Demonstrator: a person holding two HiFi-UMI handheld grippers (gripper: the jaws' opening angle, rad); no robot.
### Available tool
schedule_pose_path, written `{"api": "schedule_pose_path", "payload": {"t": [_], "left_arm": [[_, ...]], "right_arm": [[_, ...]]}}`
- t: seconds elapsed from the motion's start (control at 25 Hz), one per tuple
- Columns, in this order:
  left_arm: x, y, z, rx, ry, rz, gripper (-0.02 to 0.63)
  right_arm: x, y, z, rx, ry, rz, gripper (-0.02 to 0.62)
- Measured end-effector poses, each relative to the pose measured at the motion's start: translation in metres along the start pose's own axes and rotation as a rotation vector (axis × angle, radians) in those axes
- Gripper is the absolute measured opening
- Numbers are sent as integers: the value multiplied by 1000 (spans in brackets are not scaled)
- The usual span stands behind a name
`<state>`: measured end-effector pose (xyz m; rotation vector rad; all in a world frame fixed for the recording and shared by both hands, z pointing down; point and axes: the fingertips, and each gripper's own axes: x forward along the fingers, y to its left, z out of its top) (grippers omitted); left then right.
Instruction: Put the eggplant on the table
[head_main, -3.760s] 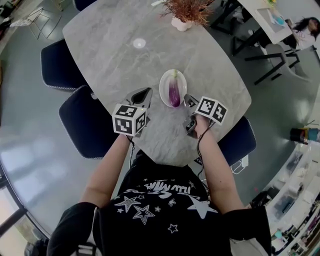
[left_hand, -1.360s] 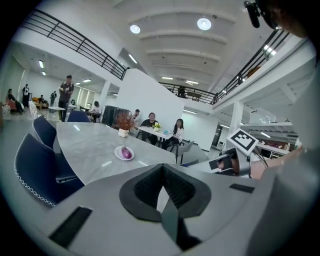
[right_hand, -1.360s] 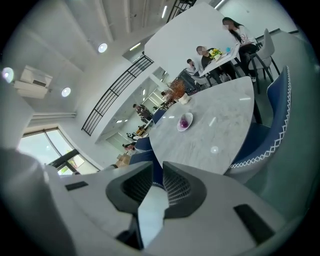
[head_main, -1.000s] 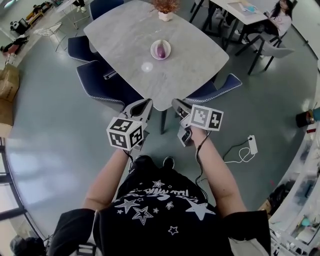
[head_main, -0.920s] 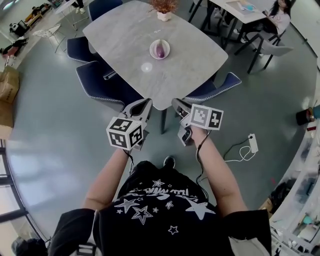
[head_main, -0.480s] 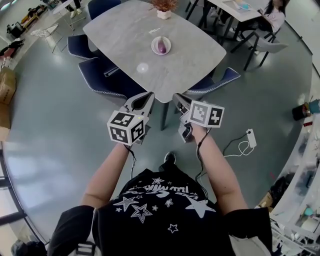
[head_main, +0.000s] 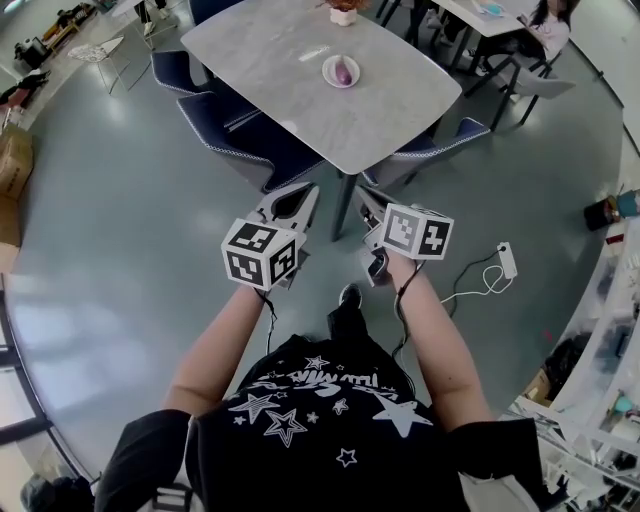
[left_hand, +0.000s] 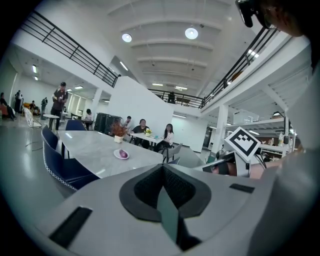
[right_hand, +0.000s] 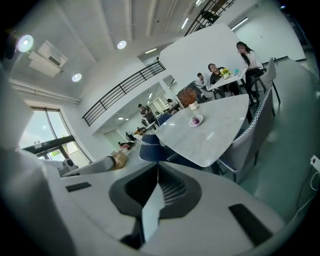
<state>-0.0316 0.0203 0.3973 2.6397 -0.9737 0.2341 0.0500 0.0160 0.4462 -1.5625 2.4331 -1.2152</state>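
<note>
Grey-shelled, my left tongs (head_main: 303, 192) are pressed closed with nothing between them. My right tongs (head_main: 364, 196) are the same, closed and empty. I hold both side by side over the floor (head_main: 120, 230), well short of the worktop (head_main: 290, 90). Blue chairs (head_main: 245, 135) stand along its near edges. The eggplant (head_main: 344, 73) lies in a white plate (head_main: 326, 70) on the worktop's far half, well apart from both tongs. A potted plant (head_main: 343, 14) stands beyond it at the far edge. A power strip (head_main: 507, 260) lies on the floor to my right.
</note>
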Motion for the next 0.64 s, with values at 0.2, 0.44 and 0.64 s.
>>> {"api": "schedule_pose_path", "payload": {"t": [0.2,0.44,0.64], "left_arm": [[-38,-5,-15,-7,3,-14,8],[-71,-16,-23,-13,-18,-40,8],[-96,-22,-26,-2,-29,-52,8]], "right_arm": [[-14,27,-31,-18,-9,-24,6],[-35,57,-48,-65,-46,-42,6],[-49,80,-61,-111,-52,-61,6]]}}
